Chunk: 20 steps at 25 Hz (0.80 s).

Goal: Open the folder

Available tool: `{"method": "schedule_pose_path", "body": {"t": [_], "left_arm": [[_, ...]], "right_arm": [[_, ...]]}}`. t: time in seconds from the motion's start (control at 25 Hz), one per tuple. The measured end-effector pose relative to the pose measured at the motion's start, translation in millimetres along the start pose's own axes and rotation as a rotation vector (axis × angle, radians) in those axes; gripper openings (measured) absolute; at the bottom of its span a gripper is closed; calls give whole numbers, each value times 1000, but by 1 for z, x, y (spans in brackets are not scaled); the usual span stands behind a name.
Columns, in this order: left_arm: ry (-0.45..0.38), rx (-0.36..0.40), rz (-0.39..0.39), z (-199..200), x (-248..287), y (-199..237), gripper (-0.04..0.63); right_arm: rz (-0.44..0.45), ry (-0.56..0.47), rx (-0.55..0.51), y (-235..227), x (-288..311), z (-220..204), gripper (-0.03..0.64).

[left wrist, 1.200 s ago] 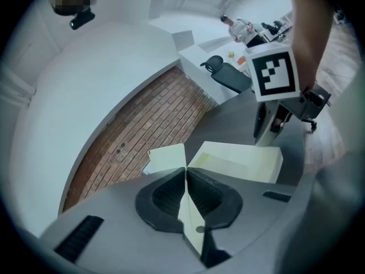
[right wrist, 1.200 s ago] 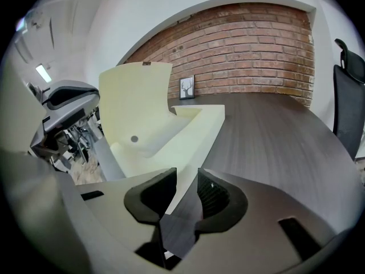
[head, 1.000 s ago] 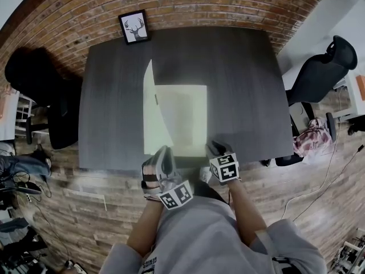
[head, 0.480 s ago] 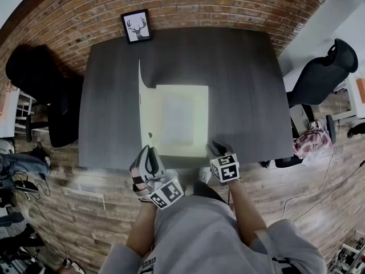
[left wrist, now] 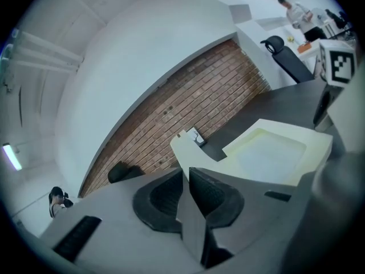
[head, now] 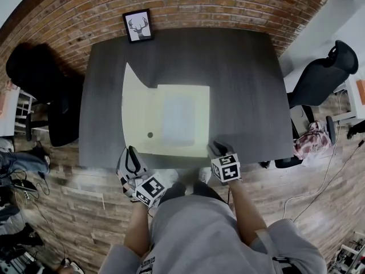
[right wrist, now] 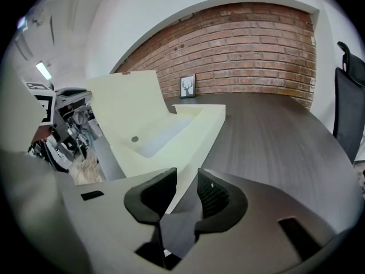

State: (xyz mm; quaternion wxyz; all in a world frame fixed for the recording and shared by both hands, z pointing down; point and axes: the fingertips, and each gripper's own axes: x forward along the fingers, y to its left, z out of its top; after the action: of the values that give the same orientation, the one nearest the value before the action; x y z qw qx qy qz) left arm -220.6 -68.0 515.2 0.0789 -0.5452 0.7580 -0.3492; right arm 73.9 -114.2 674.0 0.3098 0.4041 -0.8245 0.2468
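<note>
folder (head: pixel 197 147) sits mid-table (head: pixel 245 84), near edge close to the person, spine running away from them. it's basically open: cover (head: pixel 136 110) is over on the left and a white sheet (head: pixel 178 119) is exposed on the back half. the right gripper view shows the cover leaning up off the table, not flat, so the last bit of the swing isn't done. small dark round spot (head: pixel 150 135) on the cover's inside, probably a snap.

left gripper (left wrist: pixel 186 171): at the cover's near edge, rolled to match the cover's tilt. jaws have just been easing apart and now show only a thin slit. the cover's edge ends right at the tips and nothing cream shows between the pads, so it reads as let go, not pinched. makes sense: past vertical the cover should drop by itself.

right gripper (right wrist: pixel 187 173): over the folder's near right corner, angled down at it. jaws a little apart, flat corner visible through the gap, nothing clamped. likely a hold-down so the back half doesn't slide or lift. can't tell if the tips actually touch.

judgement: nearly done. low risk; a stiff crease could leave the cover propped up.
</note>
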Motion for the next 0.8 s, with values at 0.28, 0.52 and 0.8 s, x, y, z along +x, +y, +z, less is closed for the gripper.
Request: {"method": "schedule_pose_path", "body": {"t": [0.28,0.52,0.8], "left_arm": [[58,-72,36,-20,9,25,32],[123,-157,59,-45,18,40,37],[262,-304,72,-93,43,63,39]], "right_arm": [[-8,7,0,0,-1,0,104],[-15,10,-4,0,0,0,104],[-23,19,4,0,0,0,104]]}}
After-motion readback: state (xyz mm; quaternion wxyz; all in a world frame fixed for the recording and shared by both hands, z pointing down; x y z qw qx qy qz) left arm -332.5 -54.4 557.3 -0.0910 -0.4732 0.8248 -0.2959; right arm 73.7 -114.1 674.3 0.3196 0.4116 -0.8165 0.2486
